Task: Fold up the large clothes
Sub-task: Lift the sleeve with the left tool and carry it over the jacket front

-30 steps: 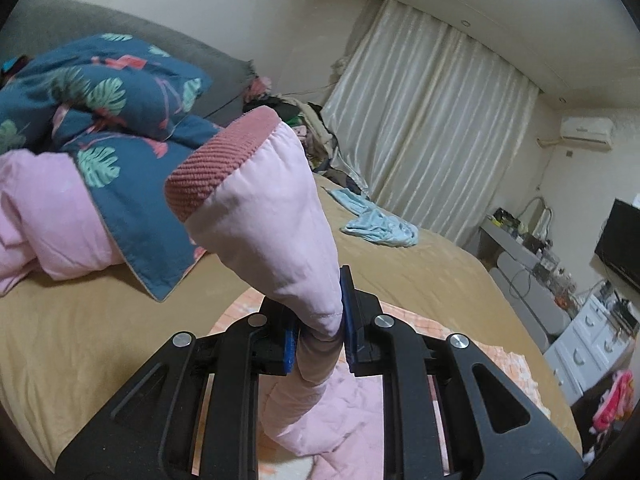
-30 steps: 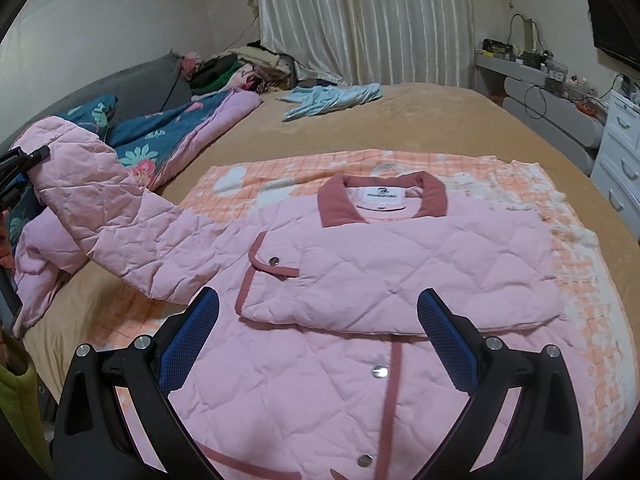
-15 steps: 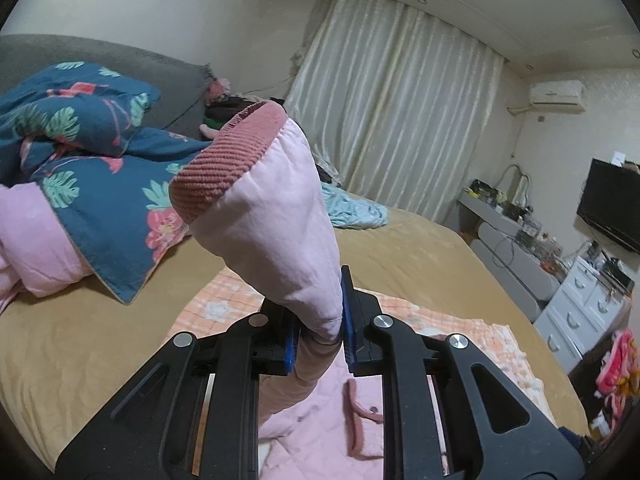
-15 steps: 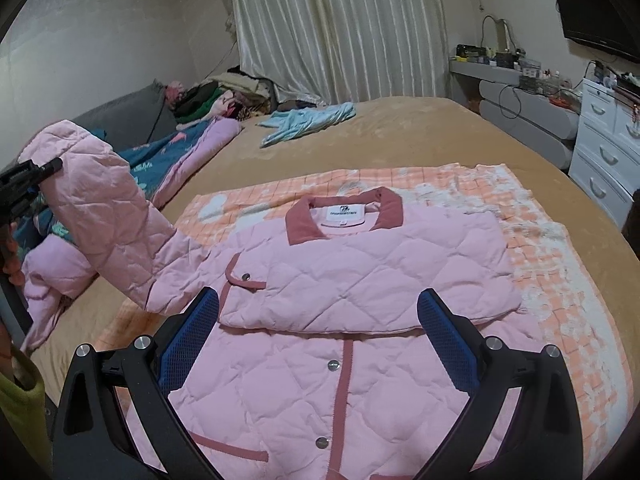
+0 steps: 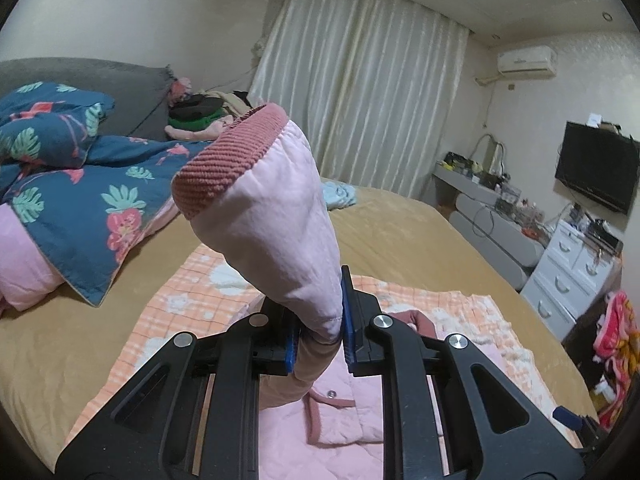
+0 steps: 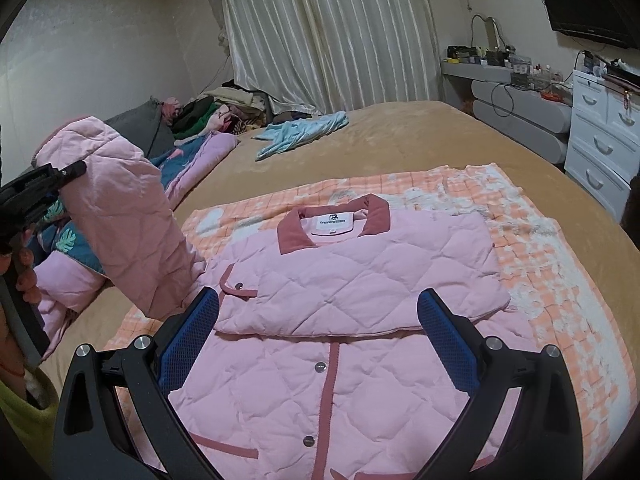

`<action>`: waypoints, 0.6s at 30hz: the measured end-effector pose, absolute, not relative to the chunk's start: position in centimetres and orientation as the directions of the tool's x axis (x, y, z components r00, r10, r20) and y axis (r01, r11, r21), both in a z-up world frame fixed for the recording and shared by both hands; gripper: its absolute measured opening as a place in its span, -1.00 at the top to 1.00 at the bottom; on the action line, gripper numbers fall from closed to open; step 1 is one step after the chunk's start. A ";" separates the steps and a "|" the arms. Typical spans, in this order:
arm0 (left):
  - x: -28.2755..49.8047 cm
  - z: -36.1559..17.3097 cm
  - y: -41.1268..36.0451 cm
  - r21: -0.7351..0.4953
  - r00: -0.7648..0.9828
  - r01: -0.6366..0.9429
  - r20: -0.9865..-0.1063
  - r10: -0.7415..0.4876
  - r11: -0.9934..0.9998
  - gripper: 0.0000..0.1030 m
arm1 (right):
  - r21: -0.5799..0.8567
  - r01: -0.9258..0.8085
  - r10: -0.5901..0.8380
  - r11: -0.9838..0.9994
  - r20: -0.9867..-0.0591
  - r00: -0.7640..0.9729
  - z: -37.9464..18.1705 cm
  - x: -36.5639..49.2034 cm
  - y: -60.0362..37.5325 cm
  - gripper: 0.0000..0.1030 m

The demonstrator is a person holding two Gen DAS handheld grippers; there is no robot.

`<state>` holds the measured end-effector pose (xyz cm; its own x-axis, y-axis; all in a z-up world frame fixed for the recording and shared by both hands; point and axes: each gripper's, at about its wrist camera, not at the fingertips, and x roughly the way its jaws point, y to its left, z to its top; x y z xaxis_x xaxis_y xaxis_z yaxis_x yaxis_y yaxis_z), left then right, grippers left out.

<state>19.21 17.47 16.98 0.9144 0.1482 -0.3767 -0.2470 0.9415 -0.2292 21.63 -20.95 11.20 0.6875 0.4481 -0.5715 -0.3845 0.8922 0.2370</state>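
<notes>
Since the earlier frames, the raised sleeve (image 5: pixel 276 220) has swung across toward the jacket's middle, so more curtain and television now show behind it. From the left wrist, the left gripper (image 5: pixel 320 340) is clenched on the sleeve just below its ribbed dusty-rose cuff (image 5: pixel 228 160), the smooth pale lining bunched into a soft cone above the blue pads. From the right wrist, the right gripper (image 6: pixel 320 340) hangs released, jaws wide, above the pink quilted jacket (image 6: pixel 352 288), which lies flat on a peach checked blanket (image 6: pixel 540 264) on the tan bed (image 6: pixel 420 136), its other sleeve already folded across the chest. Diamond stitching, metal snaps and rose piping mark it. I judge it light, puffy and limp, slightly springy, best gripped at cuffs, hem corners or shoulder seams.
</notes>
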 end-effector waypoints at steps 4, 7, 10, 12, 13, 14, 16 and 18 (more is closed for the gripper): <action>20.1 16.8 15.7 -0.213 0.915 -0.219 -0.385 0.124 0.952 0.81 | 0.240 -0.367 0.436 0.899 -0.568 0.698 11.2 21.7 -21.9 -0.92; 20.8 16.6 14.3 -0.195 0.913 -0.198 -0.393 0.108 0.961 0.81 | 0.248 -0.352 0.430 0.903 -0.565 0.704 11.1 21.9 -22.9 -0.92; 21.6 16.2 12.8 -0.179 0.910 -0.171 -0.405 0.086 0.969 0.81 | 0.255 -0.335 0.421 0.907 -0.565 0.710 10.8 22.1 -23.8 -0.92; 22.2 15.8 11.6 -0.162 0.909 -0.150 -0.411 0.072 0.975 0.81 | 0.261 -0.321 0.414 0.910 -0.567 0.712 10.5 22.3 -24.6 -0.92; 22.4 15.6 11.0 -0.157 0.908 -0.142 -0.414 0.066 0.977 0.81 | 0.266 -0.316 0.413 0.911 -0.568 0.712 10.4 22.4 -24.9 -0.92; 22.8 15.3 10.4 -0.150 0.906 -0.130 -0.420 0.055 0.980 0.81 | 0.271 -0.307 0.409 0.912 -0.571 0.711 10.2 22.5 -25.3 -0.92; 23.2 14.9 9.4 -0.140 0.902 -0.113 -0.429 0.043 0.984 0.81 | 0.276 -0.294 0.403 0.915 -0.576 0.711 9.8 22.7 -25.9 -0.92; 23.7 14.3 8.4 -0.129 0.899 -0.093 -0.437 0.028 0.987 0.81 | 0.279 -0.283 0.396 0.918 -0.582 0.711 9.5 22.8 -26.4 -0.92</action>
<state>23.73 8.39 14.34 0.8992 0.0276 -0.4366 -0.0927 0.9874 -0.1285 22.85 -26.43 9.49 0.7107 0.3957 -0.5817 -0.2825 0.9178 0.2791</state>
